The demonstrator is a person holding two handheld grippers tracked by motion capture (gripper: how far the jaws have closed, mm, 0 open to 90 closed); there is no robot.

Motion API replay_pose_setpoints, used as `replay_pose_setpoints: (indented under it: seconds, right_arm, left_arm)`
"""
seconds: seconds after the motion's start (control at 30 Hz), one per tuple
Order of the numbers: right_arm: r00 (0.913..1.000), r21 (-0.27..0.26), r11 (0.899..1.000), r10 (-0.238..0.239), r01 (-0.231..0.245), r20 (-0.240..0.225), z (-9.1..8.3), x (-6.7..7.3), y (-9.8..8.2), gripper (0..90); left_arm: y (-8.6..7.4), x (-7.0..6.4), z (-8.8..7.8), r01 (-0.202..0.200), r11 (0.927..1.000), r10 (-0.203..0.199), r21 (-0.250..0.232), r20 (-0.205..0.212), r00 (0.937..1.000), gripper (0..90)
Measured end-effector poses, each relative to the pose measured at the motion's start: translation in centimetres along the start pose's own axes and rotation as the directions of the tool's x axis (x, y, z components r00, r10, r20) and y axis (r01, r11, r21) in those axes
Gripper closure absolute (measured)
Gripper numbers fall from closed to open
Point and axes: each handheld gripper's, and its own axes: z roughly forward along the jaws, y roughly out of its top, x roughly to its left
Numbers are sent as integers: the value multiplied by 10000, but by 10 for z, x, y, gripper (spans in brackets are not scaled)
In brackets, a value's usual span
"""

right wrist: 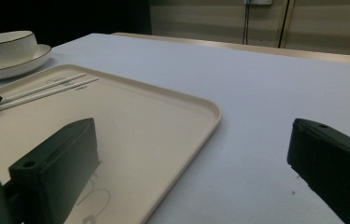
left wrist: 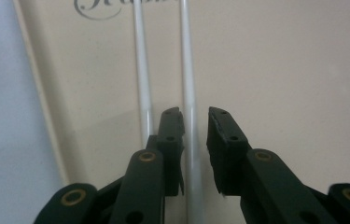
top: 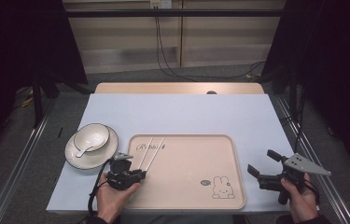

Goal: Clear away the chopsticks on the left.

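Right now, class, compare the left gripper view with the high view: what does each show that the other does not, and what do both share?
Left gripper view alone: one chopstick runs between the left gripper's parted jaws, with gaps either side.

High view alone: the bowl and spoon on a plate, the tray's rabbit drawing, and the right gripper, open over the table.

Both: two white chopsticks lying on the beige tray.

The table (top: 177,109) is viewed from above its near edge, facing forward and down. The left gripper view is aimed steeply down, very close over the chopsticks (left wrist: 187,70) near the tray's (left wrist: 280,70) left edge. The right gripper view is held low, looking across the tray's right edge toward the bowl (right wrist: 5,46). Tray and chopsticks are shared by all three.
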Motion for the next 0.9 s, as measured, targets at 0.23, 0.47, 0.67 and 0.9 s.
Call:
replay_pose_setpoints:
  seconds: [0.23,0.47,0.67,0.9]
  right_arm:
    - [10000,-79,10000,50,-50,-37,0,1,0,14]
    - [10000,-95,9999,-46,45,-59,0,1,1,14]
    - [10000,-95,10000,-6,6,-37,-1,1,0,14]
    - [10000,-95,10000,-27,27,18,-1,1,0,14]
  left_arm:
    - [3,-4,-14,-917,9904,1040,-1038,1202,9873,480]
    - [-1,-8,-37,-2096,9533,2393,-2172,1204,9635,141]
    - [-9,6,-63,-2468,9260,2896,-2857,1183,9498,22]
    - [-25,38,-88,-2622,9105,3091,-3198,1049,9452,22]
